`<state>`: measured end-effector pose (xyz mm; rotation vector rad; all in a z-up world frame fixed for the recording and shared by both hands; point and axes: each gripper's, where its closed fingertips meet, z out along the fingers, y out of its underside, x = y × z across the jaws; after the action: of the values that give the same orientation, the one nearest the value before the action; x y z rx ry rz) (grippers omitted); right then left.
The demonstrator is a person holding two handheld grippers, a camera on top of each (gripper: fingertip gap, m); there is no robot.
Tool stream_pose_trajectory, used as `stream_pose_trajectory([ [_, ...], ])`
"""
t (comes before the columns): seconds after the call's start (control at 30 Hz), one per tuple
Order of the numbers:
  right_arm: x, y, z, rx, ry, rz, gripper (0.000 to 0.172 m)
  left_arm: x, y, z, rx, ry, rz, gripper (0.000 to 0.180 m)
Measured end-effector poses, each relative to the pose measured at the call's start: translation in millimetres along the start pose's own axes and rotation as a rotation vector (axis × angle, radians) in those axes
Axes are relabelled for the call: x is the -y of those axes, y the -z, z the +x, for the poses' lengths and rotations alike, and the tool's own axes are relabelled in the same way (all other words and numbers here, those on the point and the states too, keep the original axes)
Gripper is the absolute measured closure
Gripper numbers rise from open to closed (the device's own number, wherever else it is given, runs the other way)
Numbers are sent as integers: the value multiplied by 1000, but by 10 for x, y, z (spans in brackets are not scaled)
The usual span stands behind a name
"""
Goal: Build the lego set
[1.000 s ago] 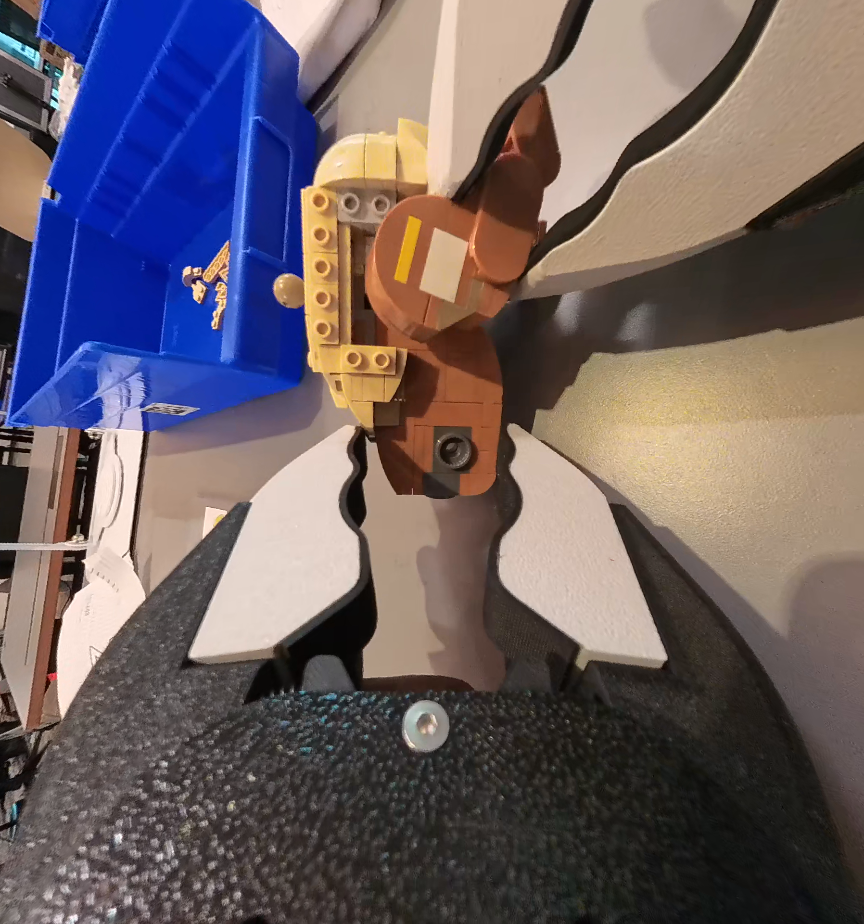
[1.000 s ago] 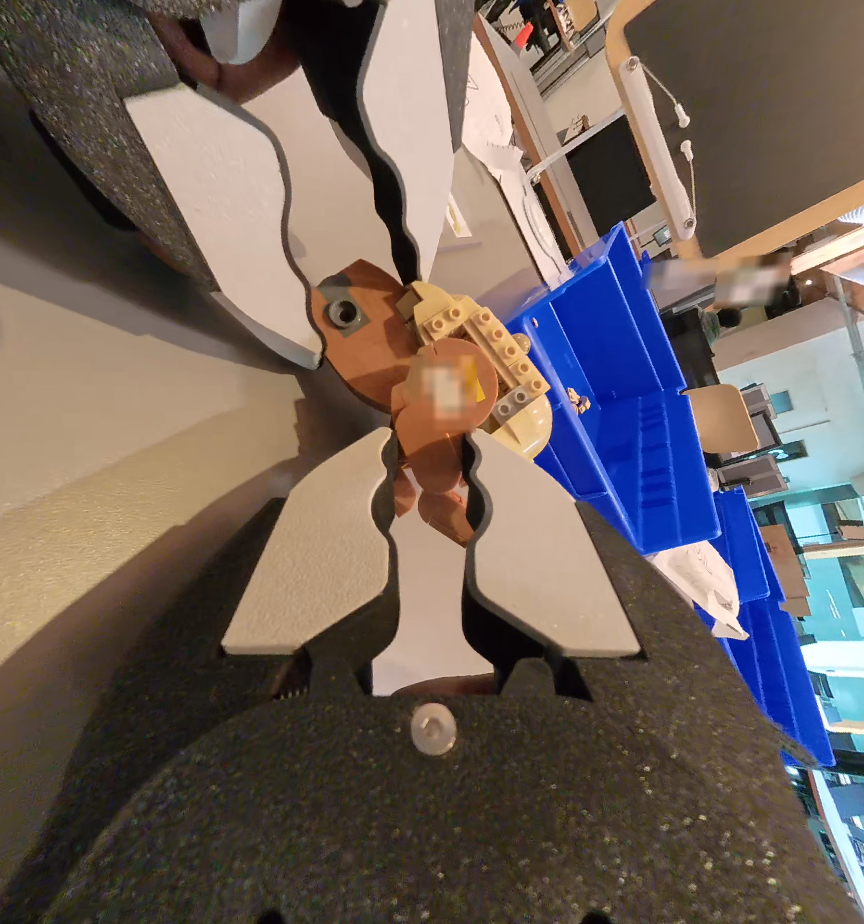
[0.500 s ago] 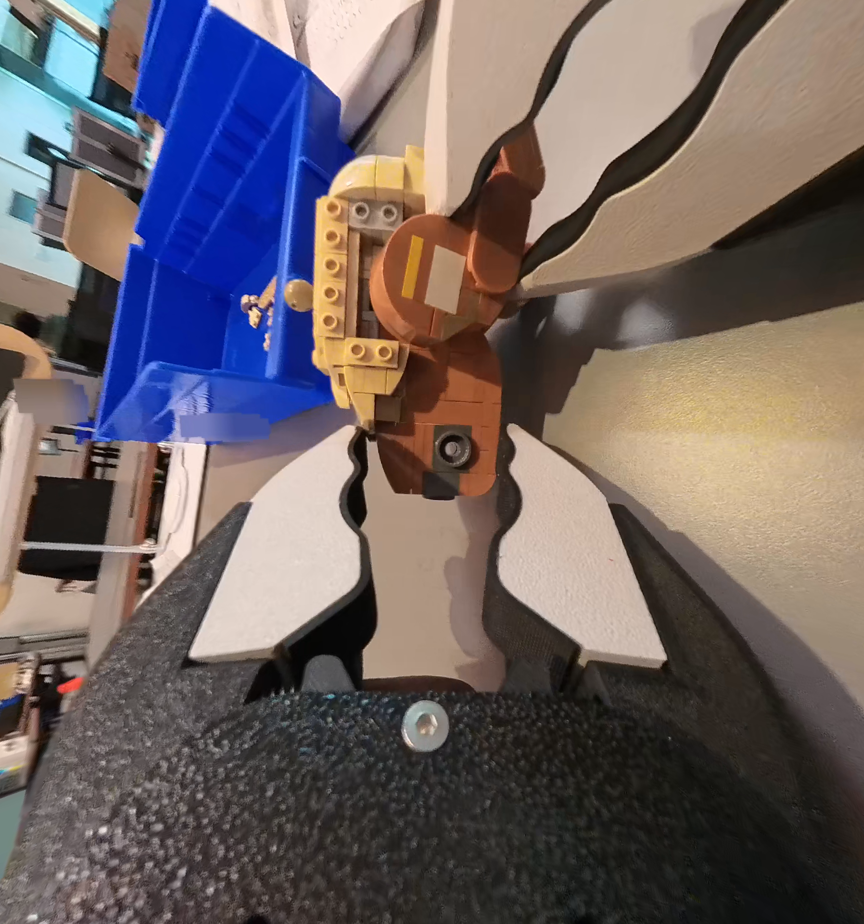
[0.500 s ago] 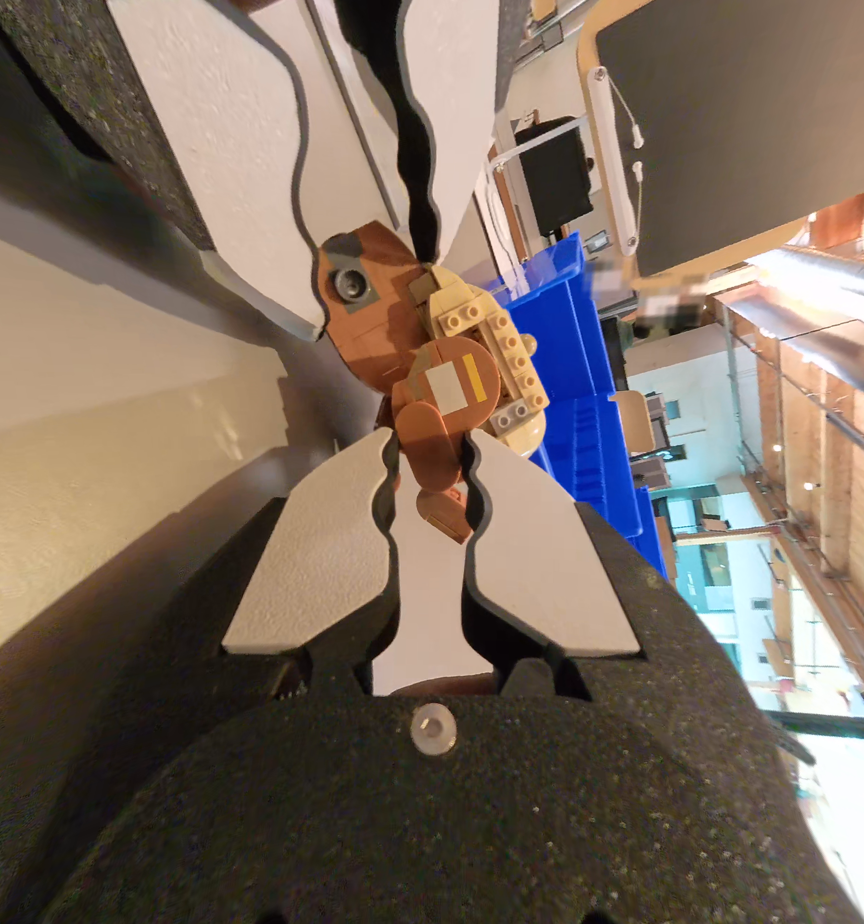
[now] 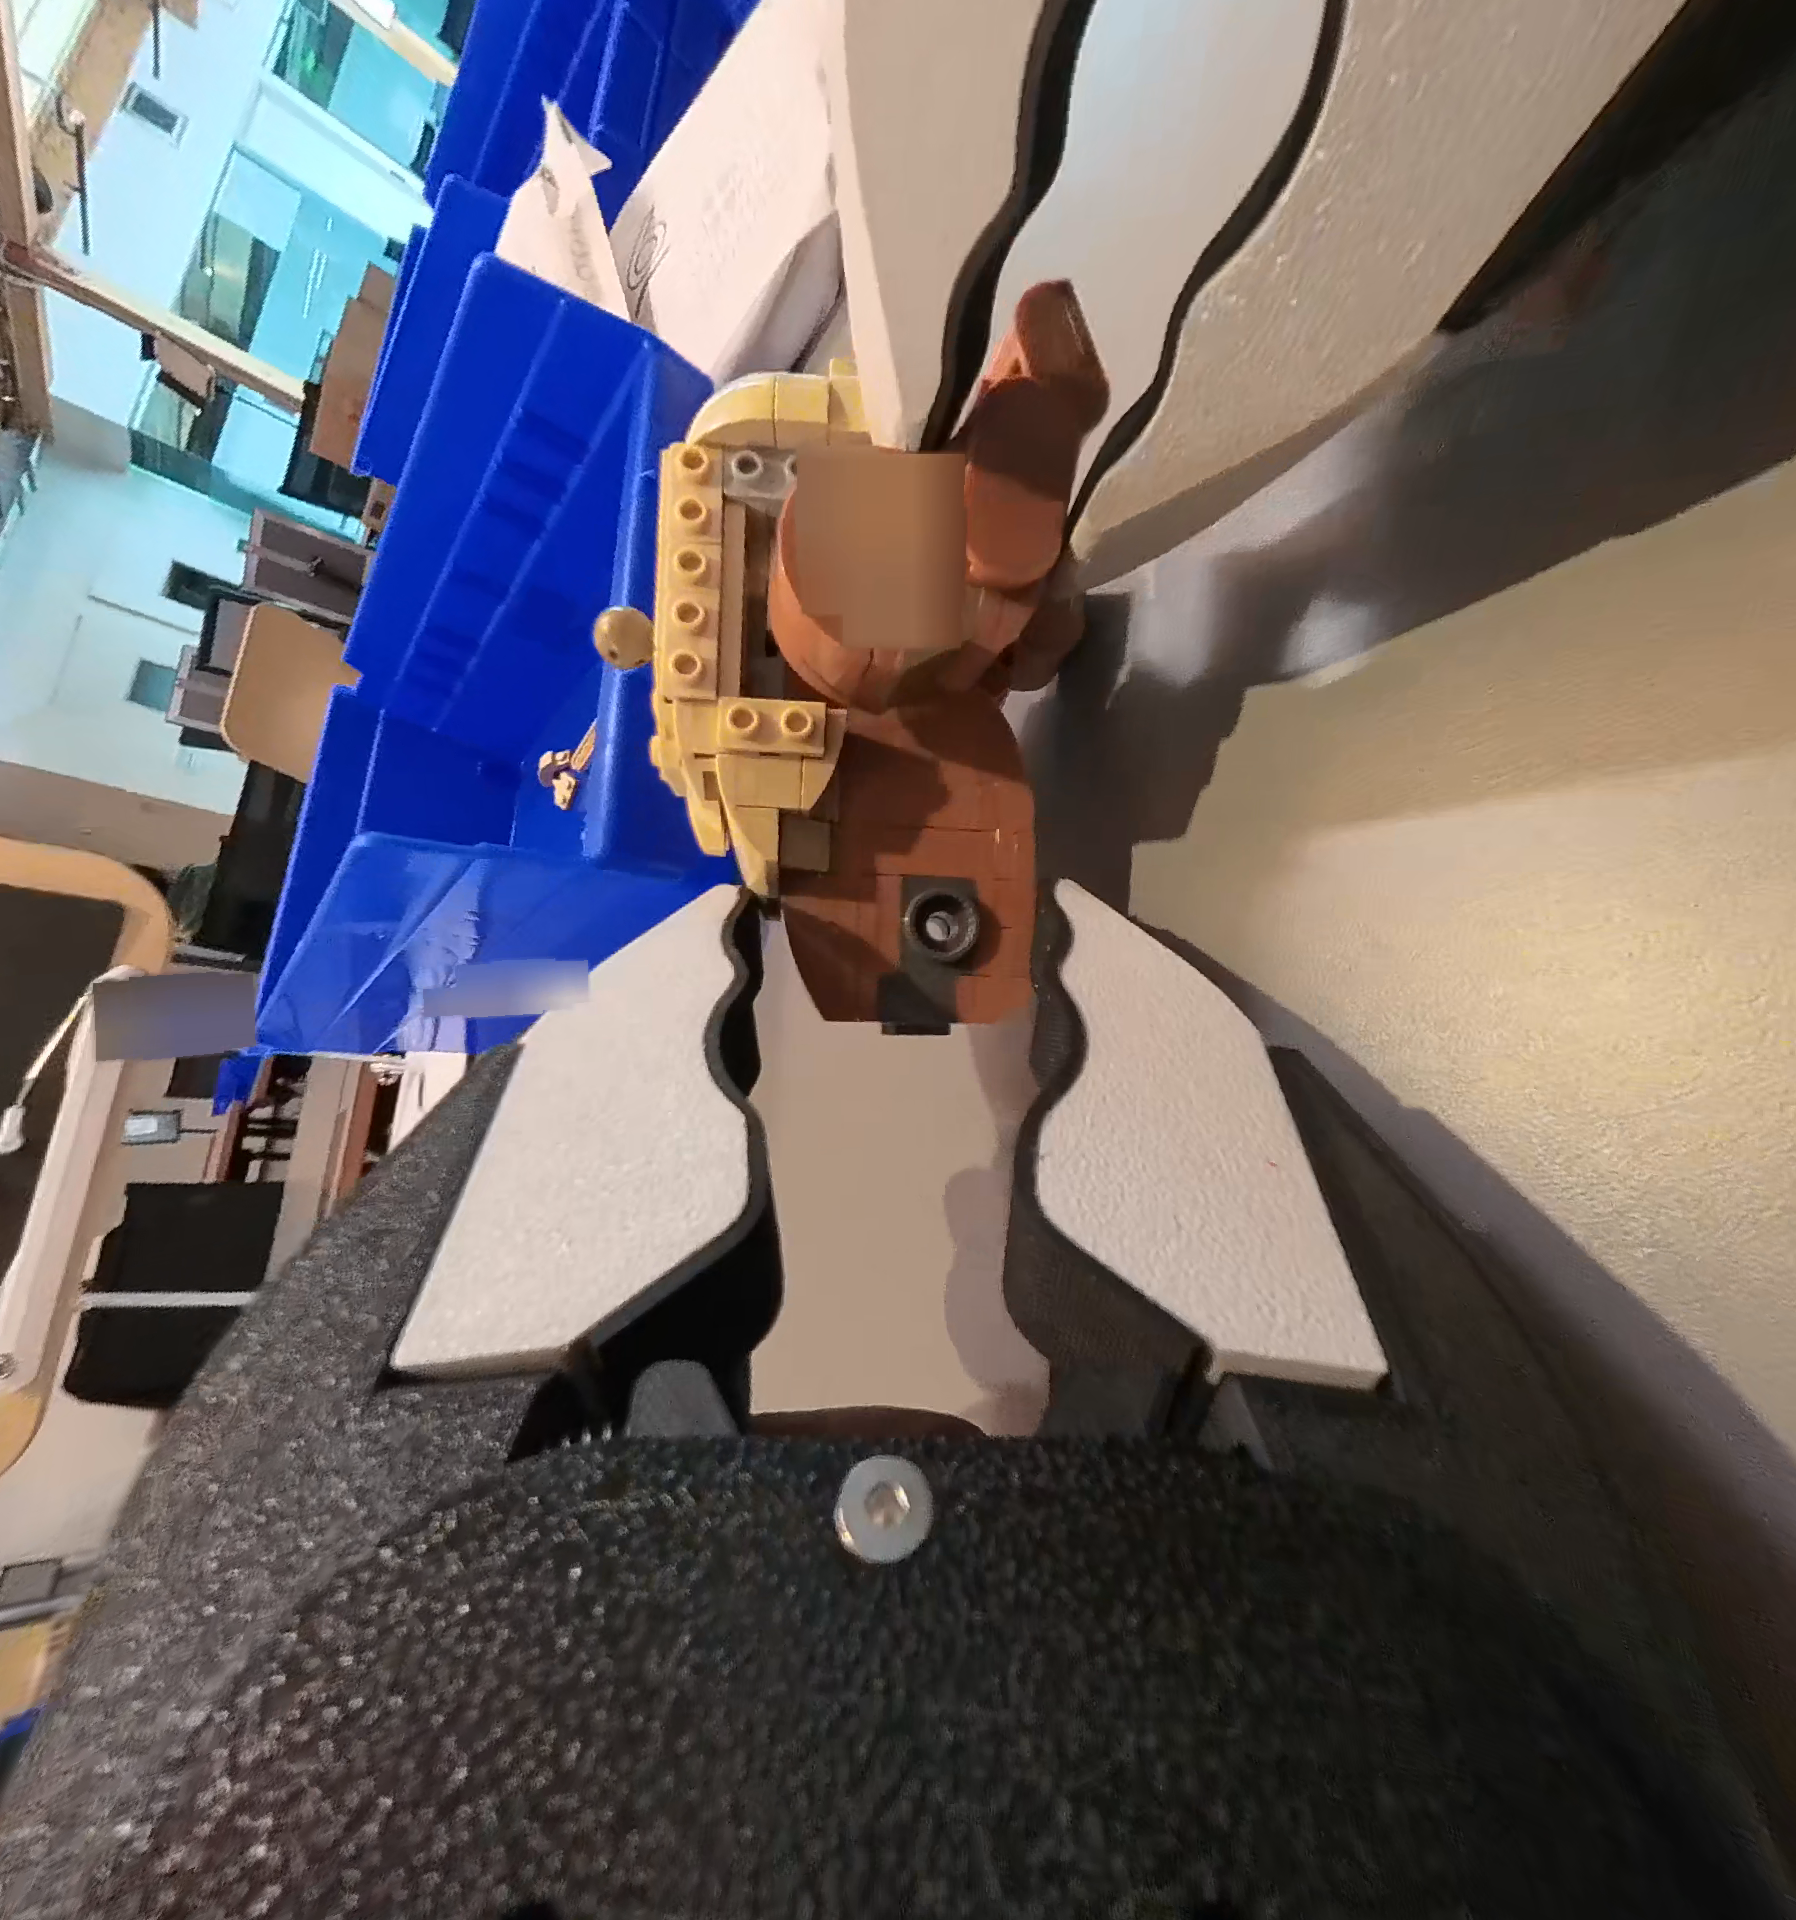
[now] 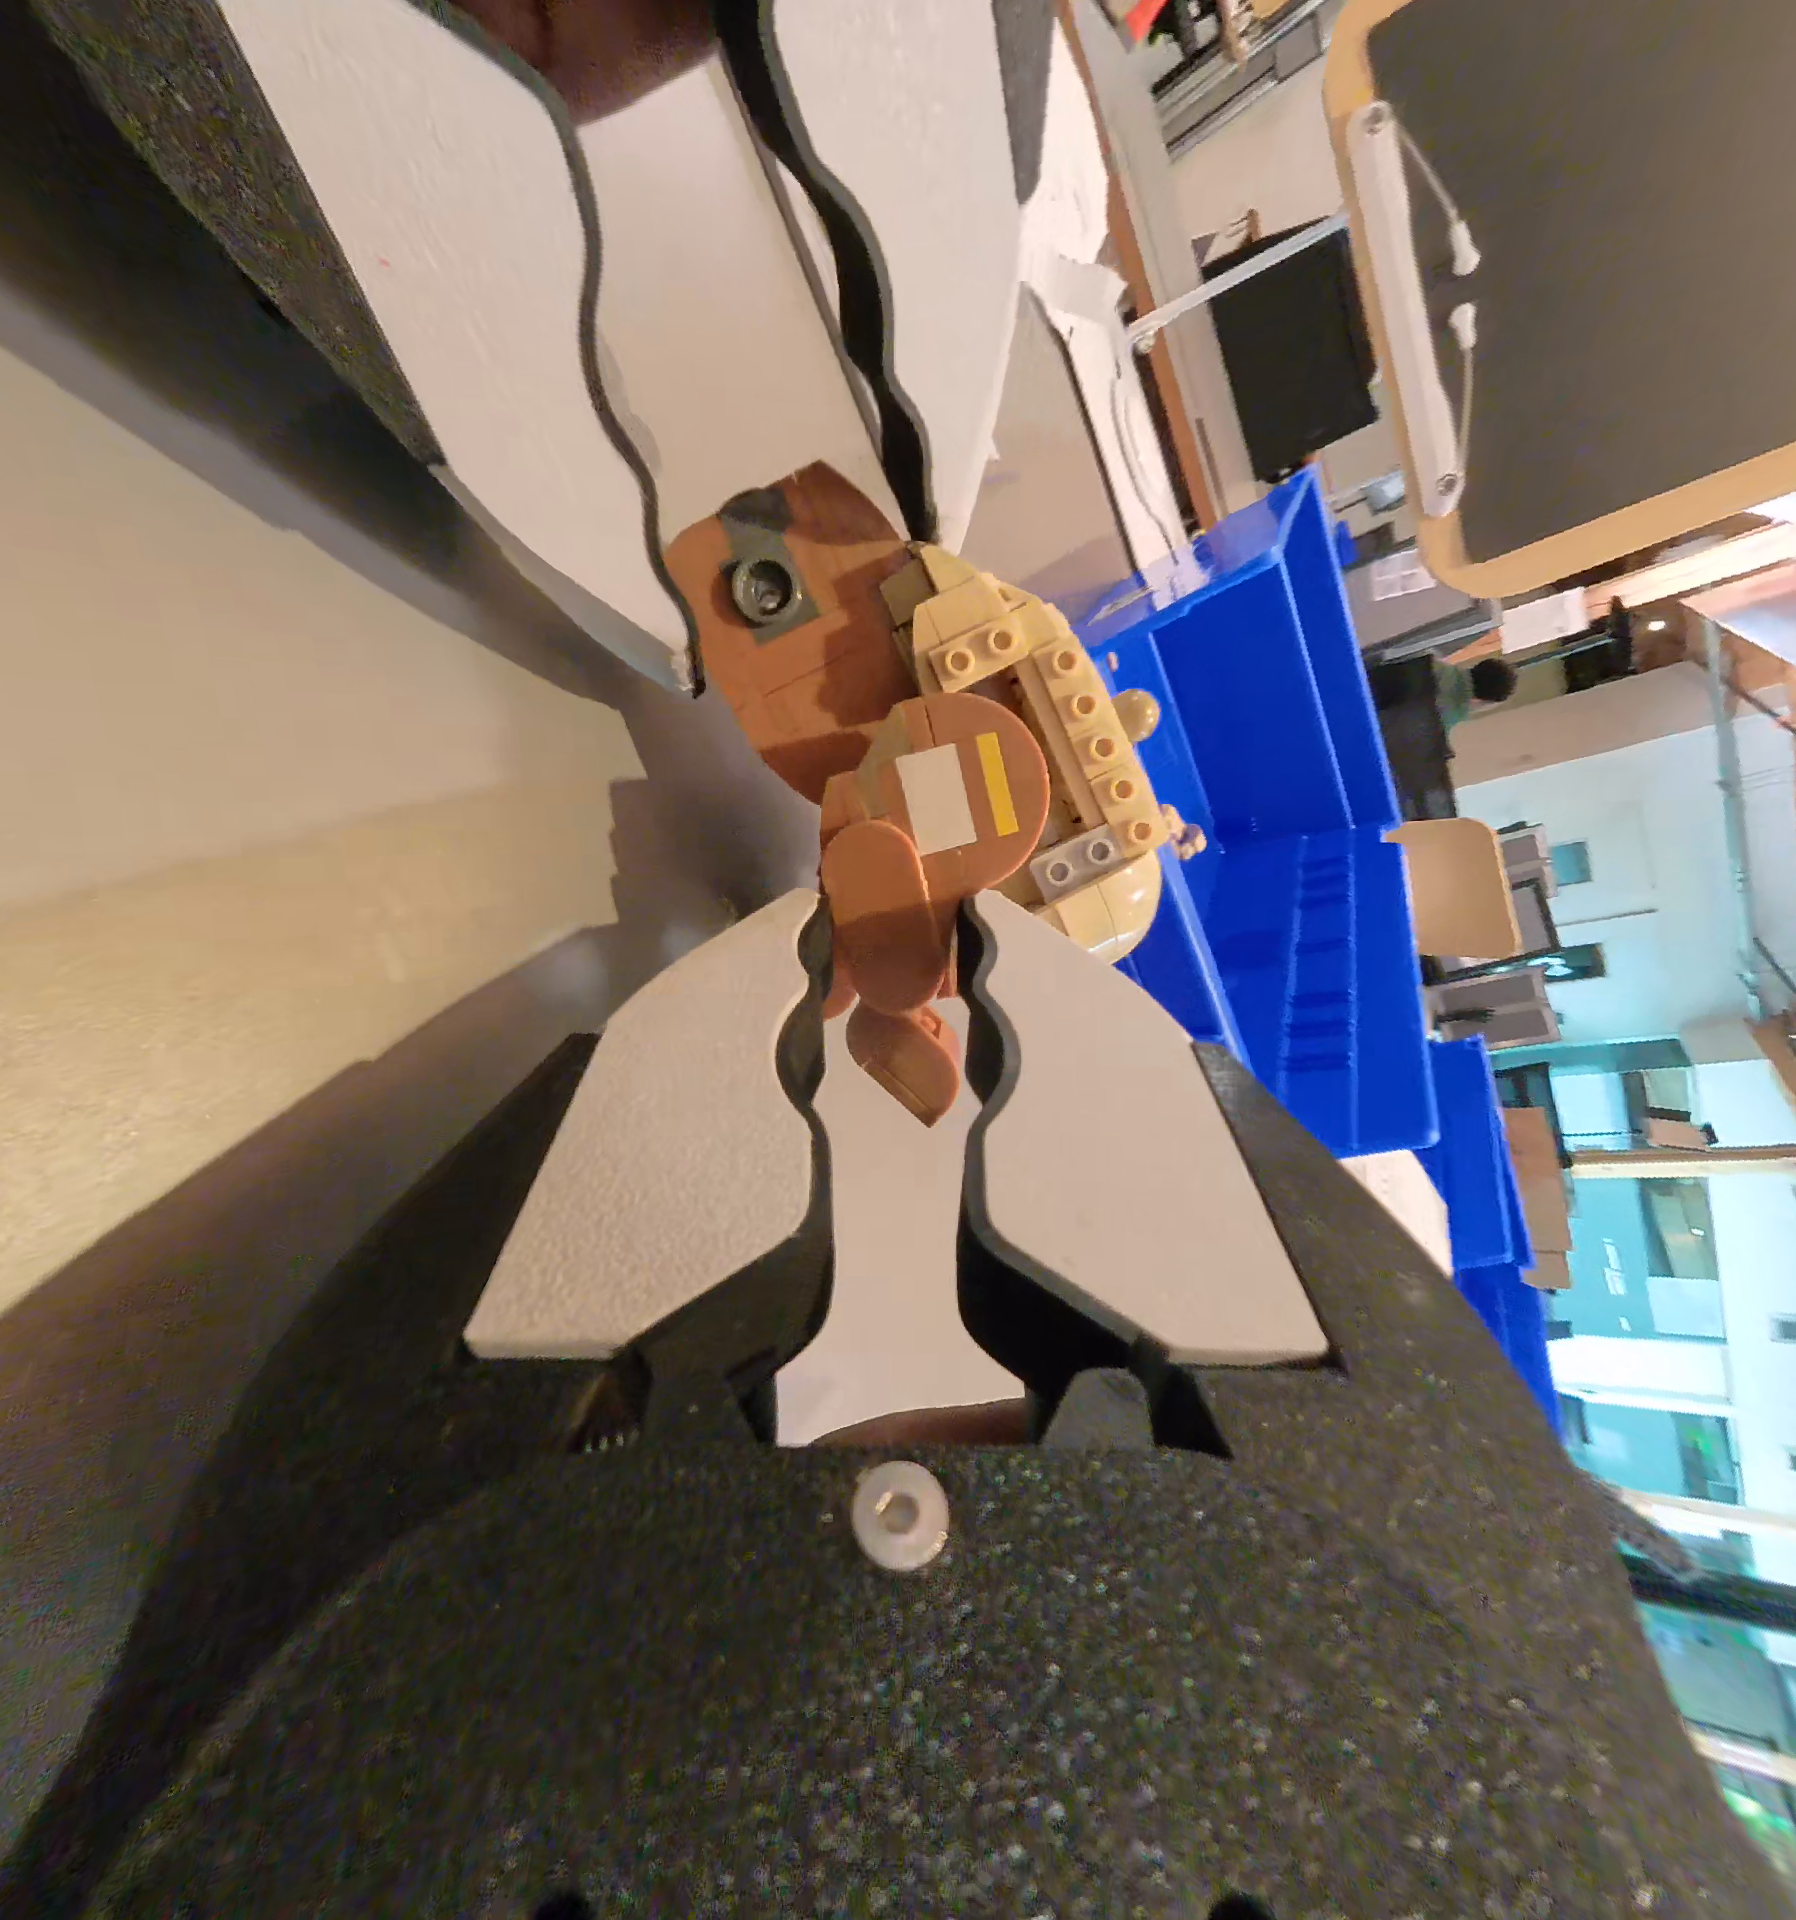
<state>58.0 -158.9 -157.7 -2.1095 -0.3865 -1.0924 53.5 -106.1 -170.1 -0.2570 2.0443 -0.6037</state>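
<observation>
Behind the grippers the backdrop has swung round since a second ago, the blue bins sliding and windows coming into sight, while the brick model (image 5: 873,748) sits between both sets of jaws as before. Built of brown and tan bricks, it is held off the table from two ends. At the left gripper (image 5: 899,925) the jaws stand fairly wide and close on the model's broad brown end, the one carrying a dark round socket; the right-hand pad (image 5: 1060,935) lies against it and the other meets the tan edge. At the right gripper (image 6: 889,935) the jaws are narrow, pinched on a slim rounded brown limb (image 6: 889,914) that juts toward the camera. Beyond the jaws, on the tan studded side, stand the blue bins (image 5: 520,582), with small tan parts in one; the pale table (image 5: 1496,935) lies to the other side. Holding well probably means steady, even pressure at both ends, since the slim limb looks likely to pivot or snap off if twisted.
</observation>
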Motion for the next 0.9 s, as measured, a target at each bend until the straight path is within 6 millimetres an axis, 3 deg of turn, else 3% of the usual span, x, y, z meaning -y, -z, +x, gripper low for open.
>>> stream_pose_trajectory([
  [0.47,-44,-169,99,215,-207,67,150,-35,-34,-35,-138,210,-11,130],
  [0.73,-60,-248,134,460,-302,98,150,-46,-44,36,-335,478,-28,130],
  [0.9,-89,-290,167,597,-276,42,150,-50,-36,-6,-373,529,-15,129],
])
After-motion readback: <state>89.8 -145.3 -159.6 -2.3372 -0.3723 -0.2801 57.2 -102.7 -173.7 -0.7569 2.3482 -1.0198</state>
